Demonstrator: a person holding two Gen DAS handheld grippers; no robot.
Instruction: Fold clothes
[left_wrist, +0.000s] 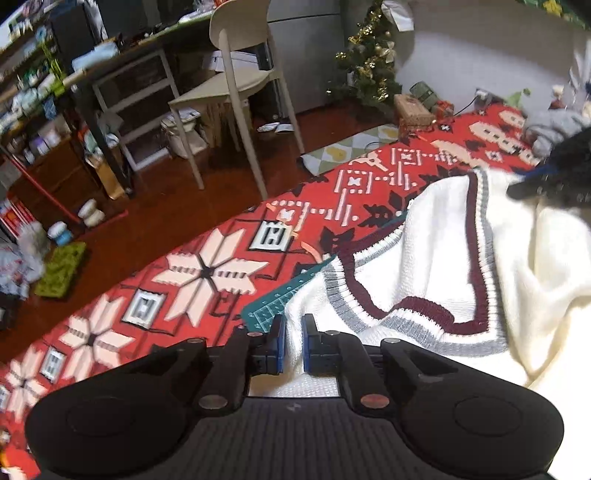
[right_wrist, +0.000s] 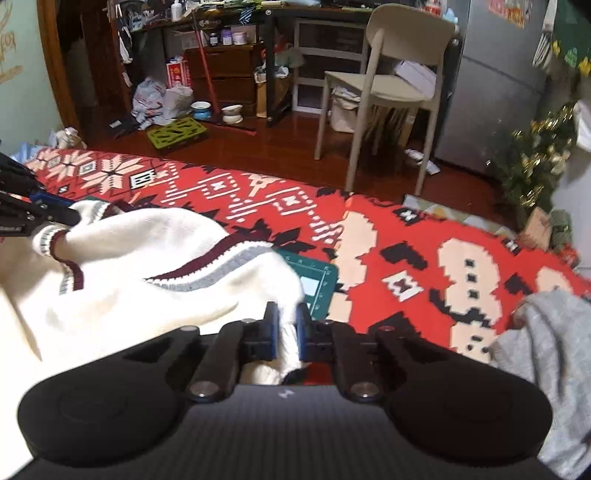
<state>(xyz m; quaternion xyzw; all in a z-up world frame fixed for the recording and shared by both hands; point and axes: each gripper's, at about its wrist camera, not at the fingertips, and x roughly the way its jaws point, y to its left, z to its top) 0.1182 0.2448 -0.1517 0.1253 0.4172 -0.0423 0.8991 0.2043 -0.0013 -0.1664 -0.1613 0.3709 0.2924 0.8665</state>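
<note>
left gripper (left_wrist: 293, 341) at bottom centre pinching white sweater (left_wrist: 436, 266) edge, right gripper (right_wrist: 286, 334) likewise clamped on its fabric, sweater bunched mid-frame over green cutting mat (right_wrist: 317, 282), red patterned blanket (right_wrist: 258, 199) beyond, beige chair (right_wrist: 388, 81) upper right

Sweater (left_wrist: 436, 258): lies on the blanket (left_wrist: 207, 273), over a cutting mat (left_wrist: 273, 302) whose corner shows beside it.
Left gripper (left_wrist: 293, 341): at the sweater's near edge, cloth between its jaws.
Right gripper (right_wrist: 286, 332): at another edge of the sweater, cloth between its jaws.
Grey garment (right_wrist: 546, 350): on the blanket, right of the sweater, apart from it.
Chair (right_wrist: 388, 81): on the floor (right_wrist: 240, 147) behind the blanket.
Christmas tree (left_wrist: 369, 55): behind the blanket, right of the chair.
</note>
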